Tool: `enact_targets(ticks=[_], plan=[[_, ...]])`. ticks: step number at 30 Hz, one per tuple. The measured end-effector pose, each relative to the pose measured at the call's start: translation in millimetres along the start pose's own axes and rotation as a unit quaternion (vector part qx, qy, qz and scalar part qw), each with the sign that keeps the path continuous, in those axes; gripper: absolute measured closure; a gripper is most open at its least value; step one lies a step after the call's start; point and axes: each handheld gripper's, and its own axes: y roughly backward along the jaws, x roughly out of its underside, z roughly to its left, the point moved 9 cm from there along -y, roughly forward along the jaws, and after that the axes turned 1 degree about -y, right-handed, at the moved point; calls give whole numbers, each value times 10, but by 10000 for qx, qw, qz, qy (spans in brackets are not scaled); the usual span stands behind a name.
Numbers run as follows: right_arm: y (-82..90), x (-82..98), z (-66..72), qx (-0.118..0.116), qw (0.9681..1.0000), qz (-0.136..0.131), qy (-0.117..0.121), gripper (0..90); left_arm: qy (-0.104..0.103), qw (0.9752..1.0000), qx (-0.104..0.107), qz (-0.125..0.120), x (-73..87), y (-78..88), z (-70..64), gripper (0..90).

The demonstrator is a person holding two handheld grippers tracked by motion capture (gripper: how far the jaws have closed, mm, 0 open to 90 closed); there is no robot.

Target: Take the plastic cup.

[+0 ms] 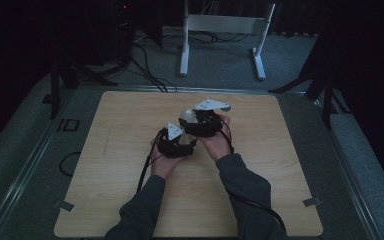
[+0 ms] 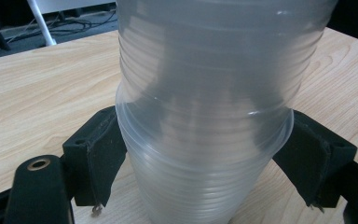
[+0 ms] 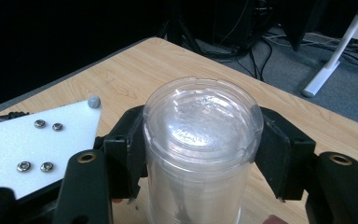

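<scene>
A stack of clear plastic cups [image 1: 187, 116] stands upside down near the middle of the wooden table [image 1: 125, 150]. My left gripper [image 1: 184, 139] holds the stack low down. In the left gripper view the ribbed stack [image 2: 205, 93] sits between the black jaws of the left gripper [image 2: 205, 163], and both pads touch the cup rims. My right gripper [image 1: 194, 123] holds the stack higher up. In the right gripper view the jaws of the right gripper [image 3: 200, 149] press on both sides of the top cup [image 3: 200, 116], whose flat bottom faces up.
The left gripper's grey plate [image 3: 32, 144] lies close beside the right jaws. Beyond the table's far edge stand a white frame [image 1: 222, 37] and dark stand legs [image 1: 60, 75], with cables [image 1: 147, 70] on the floor. Small metal brackets [image 1: 312, 202] mark the near corners.
</scene>
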Motion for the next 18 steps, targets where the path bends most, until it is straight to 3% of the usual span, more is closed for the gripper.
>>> enact_targets(ticks=[18], plan=[[108, -201, 12, -65, 9996, -244, -86, 390, -44, 10000, -30, 80, 22, -5, -2, 193]])
